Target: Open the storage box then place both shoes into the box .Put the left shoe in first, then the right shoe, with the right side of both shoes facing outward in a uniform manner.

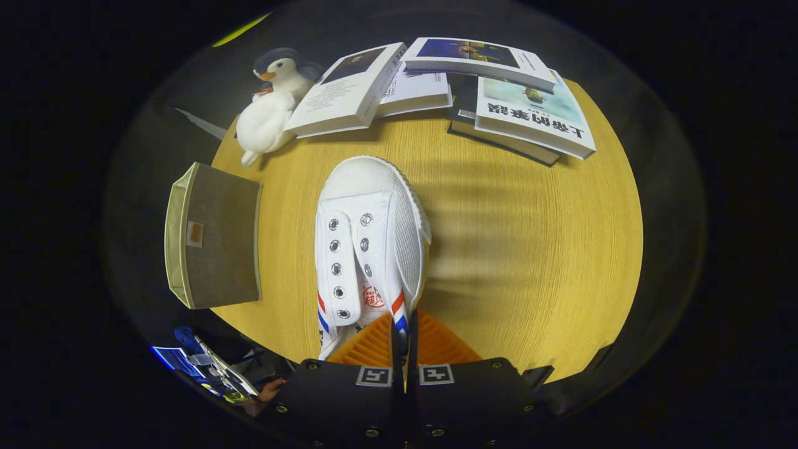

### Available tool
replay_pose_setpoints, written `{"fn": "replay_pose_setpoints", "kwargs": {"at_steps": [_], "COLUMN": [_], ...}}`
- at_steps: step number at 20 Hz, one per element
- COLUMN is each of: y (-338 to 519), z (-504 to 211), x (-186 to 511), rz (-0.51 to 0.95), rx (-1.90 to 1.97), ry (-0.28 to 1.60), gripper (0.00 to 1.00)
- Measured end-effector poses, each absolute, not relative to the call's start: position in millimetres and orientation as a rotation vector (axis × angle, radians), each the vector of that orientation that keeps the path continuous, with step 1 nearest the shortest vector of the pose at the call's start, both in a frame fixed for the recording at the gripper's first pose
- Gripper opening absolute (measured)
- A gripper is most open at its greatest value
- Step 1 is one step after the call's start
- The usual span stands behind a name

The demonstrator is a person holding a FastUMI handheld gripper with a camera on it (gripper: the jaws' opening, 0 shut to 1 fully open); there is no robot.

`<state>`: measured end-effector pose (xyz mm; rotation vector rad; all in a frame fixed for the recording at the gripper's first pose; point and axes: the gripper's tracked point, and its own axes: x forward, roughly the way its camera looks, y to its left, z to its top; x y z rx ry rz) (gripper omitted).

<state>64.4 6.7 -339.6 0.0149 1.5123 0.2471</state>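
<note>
Your gripper (404,349) has its fingers closed tight on the heel-side collar of the white shoe (368,243), pinching only a thin edge of canvas near the striped trim, and the shoe reaches forward from the fingers with its toe pointing toward the books (436,87) at the far side of the counter (530,249). From this angle you cannot tell whether the sole rests on the wood or hangs just above it. The storage box (212,237) sits to the left of the shoe, at the counter's edge and partly overhanging it, and its lid looks to be still down, though the view is too steep to be sure. That is your first risk: if the box is not open, carrying a shoe to it gains you nothing and breaks the order of the task. The second is the grip itself; so narrow a hold on soft fabric lets the toe sag or swing, and a quick turn could slip the shoe free. The third is the box's perch: a nudge from the shoe may push it off the edge. Check too which shoe this is, since the left one goes in first. The plush penguin (271,100) stands well clear beyond the box.
</note>
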Motion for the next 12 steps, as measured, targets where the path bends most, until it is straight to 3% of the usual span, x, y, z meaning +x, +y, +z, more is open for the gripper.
{"fn": "replay_pose_setpoints", "kwargs": {"at_steps": [12], "y": [77], "z": [-284], "x": [71], "rz": [0.334], "rx": [-0.020], "ry": [1.467], "gripper": [0.02]}}
